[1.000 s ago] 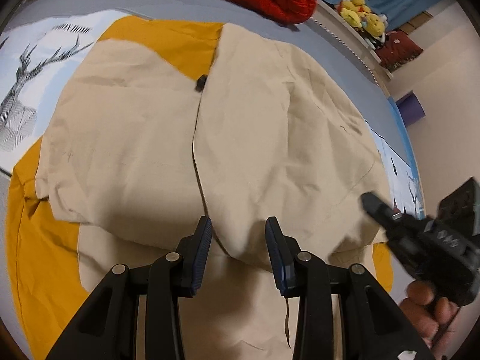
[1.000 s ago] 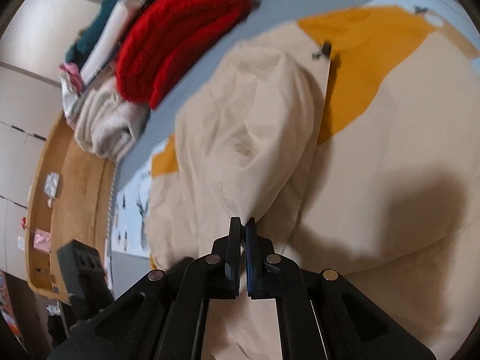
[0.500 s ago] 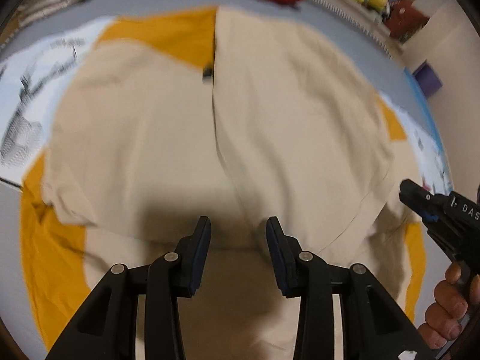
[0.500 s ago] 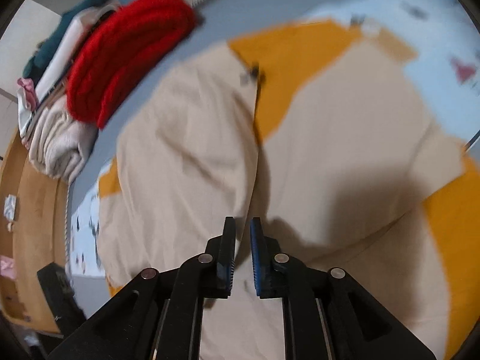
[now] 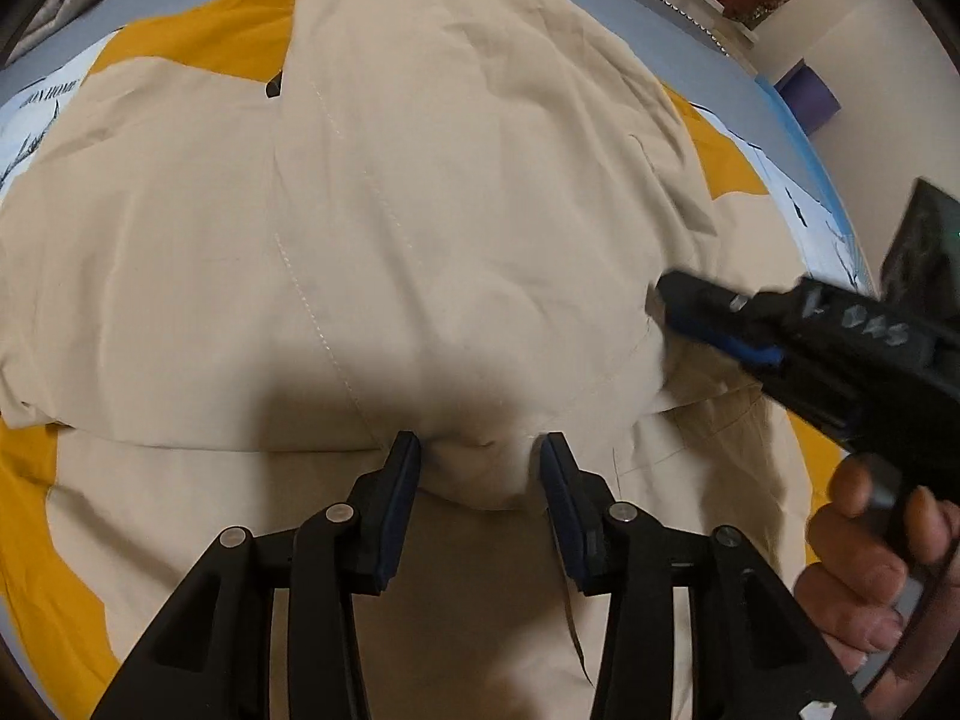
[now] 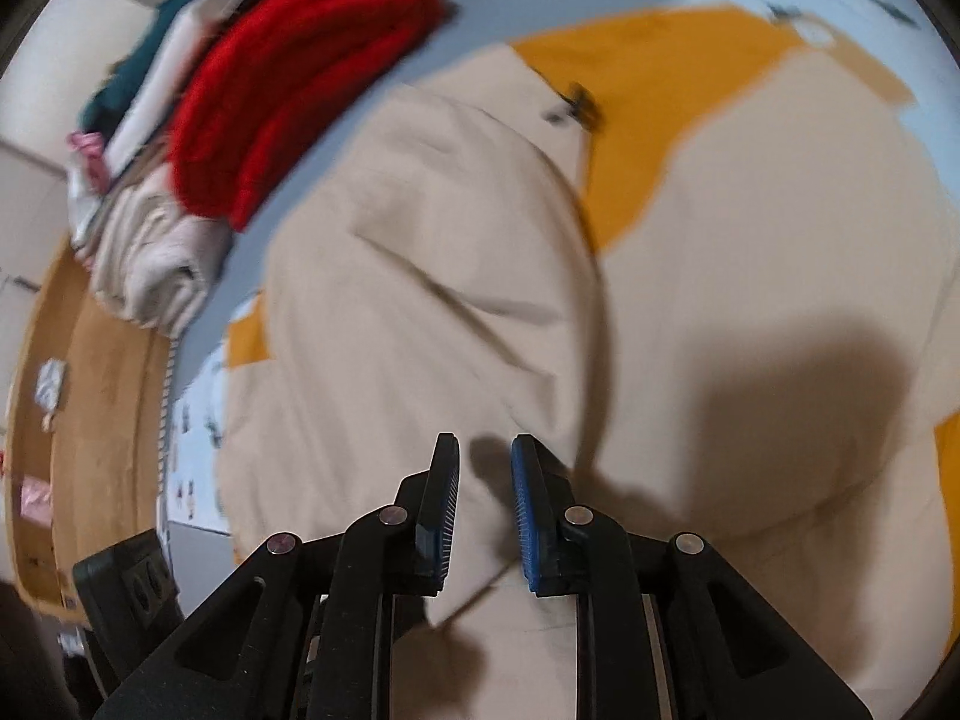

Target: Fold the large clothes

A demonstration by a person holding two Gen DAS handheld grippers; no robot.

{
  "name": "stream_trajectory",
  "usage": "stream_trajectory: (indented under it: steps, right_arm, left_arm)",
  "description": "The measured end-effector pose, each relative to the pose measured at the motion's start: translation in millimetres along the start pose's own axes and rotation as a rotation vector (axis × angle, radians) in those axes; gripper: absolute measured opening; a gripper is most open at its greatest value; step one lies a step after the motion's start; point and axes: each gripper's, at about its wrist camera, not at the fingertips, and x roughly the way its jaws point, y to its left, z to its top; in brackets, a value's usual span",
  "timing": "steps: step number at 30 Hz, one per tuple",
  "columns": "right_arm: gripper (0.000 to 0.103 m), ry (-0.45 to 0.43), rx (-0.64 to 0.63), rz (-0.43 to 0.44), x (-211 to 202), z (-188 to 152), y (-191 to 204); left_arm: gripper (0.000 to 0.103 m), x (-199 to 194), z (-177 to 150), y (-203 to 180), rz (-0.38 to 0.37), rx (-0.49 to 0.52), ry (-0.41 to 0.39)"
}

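A large beige garment (image 5: 420,210) with an orange lining (image 5: 210,36) lies spread on the bed, its two front panels folded in to meet along a centre seam. My left gripper (image 5: 480,450) is open, its jaws either side of a small bunch of the folded panel's lower edge. My right gripper (image 6: 485,462) is open just above the right panel's lower edge (image 6: 480,570). It also shows in the left wrist view (image 5: 666,300), held by a hand at the garment's right side.
A red knitted garment (image 6: 288,90) and folded pale and teal clothes (image 6: 150,264) lie at the bed's far end. A wooden floor or bench (image 6: 90,390) runs beside the bed. A printed white sheet (image 5: 36,96) and grey bedcover (image 5: 690,54) lie under the garment.
My right gripper has let go of the right panel and opened. The panel now lies flat, folded over. My left gripper has moved down to the folded edge.
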Motion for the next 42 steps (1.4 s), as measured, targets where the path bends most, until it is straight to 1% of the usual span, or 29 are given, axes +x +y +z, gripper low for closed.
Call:
stream_trajectory:
  steps: [1, 3, 5, 8, 10, 11, 13, 14, 15, 16, 17, 19, 20, 21, 23, 26, 28, 29, 31, 35, 37, 38, 40, 41, 42]
  right_arm:
    - [0.019, 0.015, 0.007, -0.025, 4, 0, -4]
    - [0.019, 0.017, 0.021, -0.031, 5, -1, -8]
    - [0.019, 0.011, 0.014, -0.049, 1, -2, -8]
    - [0.019, -0.051, -0.014, -0.101, -14, -3, 2]
    - [0.02, -0.1, -0.042, -0.094, -26, -5, 12]
    - [0.02, -0.106, -0.054, -0.075, -29, -7, 13]
    - [0.022, -0.067, -0.101, -0.027, -22, -11, 22]
    - [0.025, -0.04, -0.114, -0.029, -15, -13, 24]
    - [0.026, 0.001, -0.122, -0.05, -7, -15, 24]
    - [0.026, 0.065, -0.127, -0.114, 5, -19, 21]
    - [0.026, 0.085, -0.117, -0.148, 8, -21, 16]
    - [0.026, 0.065, -0.067, -0.138, 0, -21, 11]
    - [0.026, 0.052, -0.074, -0.147, -5, -19, 13]
    - [0.026, 0.021, -0.097, -0.152, -14, -18, 18]
    - [0.026, -0.051, -0.13, -0.152, -36, -16, 25]
    - [0.026, -0.165, -0.169, -0.13, -77, -14, 33]
    - [0.026, -0.253, -0.209, -0.13, -108, -18, 39]
    - [0.026, -0.282, -0.227, -0.127, -119, -18, 42]
    - [0.026, -0.346, -0.274, -0.123, -146, -25, 47]
    - [0.026, -0.413, -0.342, -0.128, -190, -43, 50]
    - [0.026, -0.438, -0.348, -0.125, -215, -54, 40]
    - [0.024, -0.454, -0.338, -0.12, -227, -61, 33]
    - [0.02, -0.486, -0.307, -0.125, -252, -75, 15]
    - [0.018, -0.495, -0.295, -0.131, -260, -80, 7]
    - [0.018, -0.505, -0.279, -0.132, -273, -89, -4]
  left_arm:
    - [0.04, -2, 0, -2, 0.016, 0.012, 0.004]
    - [0.04, -8, 1, -6, 0.021, 0.025, -0.005]
    - [0.04, -20, 5, -1, 0.006, 0.006, -0.045]
    - [0.04, -35, 13, 10, 0.003, -0.032, -0.112]
    - [0.04, -41, 16, 23, 0.02, -0.079, -0.134]
    - [0.04, -40, 17, 31, 0.038, -0.105, -0.129]
    - [0.039, -39, 17, 45, 0.067, -0.149, -0.118]
    - [0.037, -39, 19, 49, 0.07, -0.171, -0.115]
    - [0.037, -39, 19, 55, 0.067, -0.192, -0.117]
    - [0.037, -42, 19, 59, 0.068, -0.205, -0.123]
    - [0.037, -47, 18, 61, 0.075, -0.208, -0.136]
    - [0.037, -63, 15, 66, 0.084, -0.205, -0.177]
    - [0.037, -69, 15, 63, 0.087, -0.202, -0.201]
    - [0.037, -75, 15, 64, 0.088, -0.199, -0.221]
    - [0.037, -96, 12, 63, 0.1, -0.184, -0.282]
    - [0.036, -122, 7, 60, 0.115, -0.153, -0.35]
    - [0.034, -142, 0, 59, 0.122, -0.121, -0.396]
    - [0.034, -153, -6, 60, 0.122, -0.102, -0.416]
    - [0.033, -166, -14, 58, 0.116, -0.072, -0.435]
    - [0.029, -195, -42, 64, 0.098, 0.001, -0.469]
    - [0.024, -210, -62, 75, 0.054, 0.003, -0.483]
    - [0.023, -216, -70, 80, 0.051, 0.0, -0.484]
    - [0.016, -230, -92, 94, 0.066, -0.029, -0.479]
    - [0.016, -234, -100, 97, 0.065, -0.041, -0.473]
    - [0.014, -239, -114, 104, 0.068, -0.053, -0.466]
